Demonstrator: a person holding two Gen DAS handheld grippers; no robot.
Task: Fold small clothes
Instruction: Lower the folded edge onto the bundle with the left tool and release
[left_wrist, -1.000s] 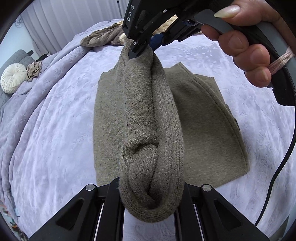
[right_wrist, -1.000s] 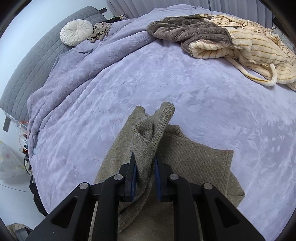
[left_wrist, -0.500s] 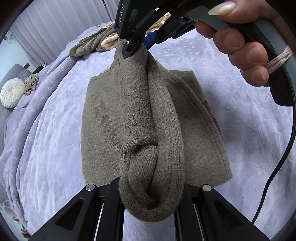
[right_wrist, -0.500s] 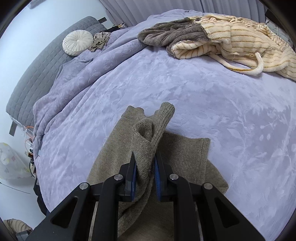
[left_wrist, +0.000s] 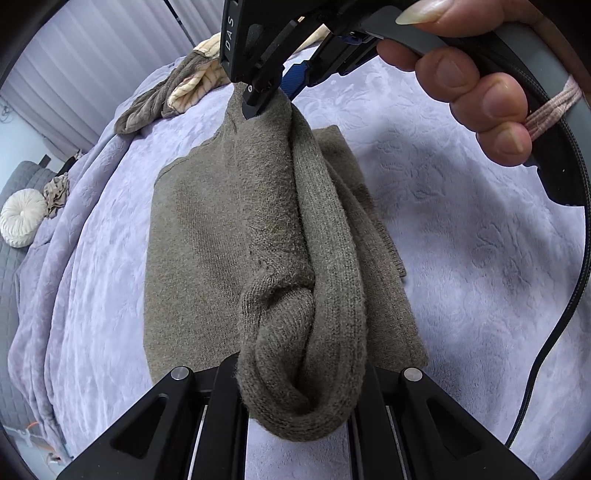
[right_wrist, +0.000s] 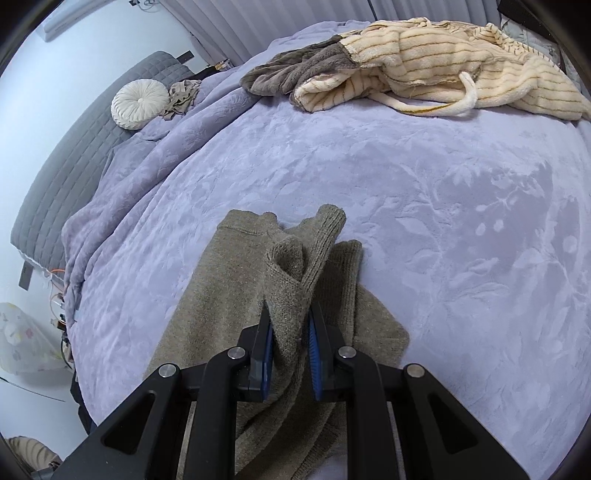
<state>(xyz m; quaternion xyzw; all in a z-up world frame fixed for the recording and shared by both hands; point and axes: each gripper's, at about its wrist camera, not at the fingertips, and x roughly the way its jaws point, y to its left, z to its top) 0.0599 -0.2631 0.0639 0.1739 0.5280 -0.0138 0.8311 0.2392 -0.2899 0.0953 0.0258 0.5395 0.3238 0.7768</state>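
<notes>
Left gripper (left_wrist: 299, 391) clamped on bunched edge of olive knit sweater (left_wrist: 207, 236). Right gripper (right_wrist: 290, 343) pinches same edge further along; rest lies on lavender bedspread (right_wrist: 406, 177).

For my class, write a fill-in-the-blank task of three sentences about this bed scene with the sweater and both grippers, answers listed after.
1. Both the left gripper and the right gripper are clamped on the olive knitted ____.
2. The bed is covered by a ____-coloured blanket.
3. Near the grey headboard lies a round white ____.

Missing words: sweater; lilac; cushion
</notes>
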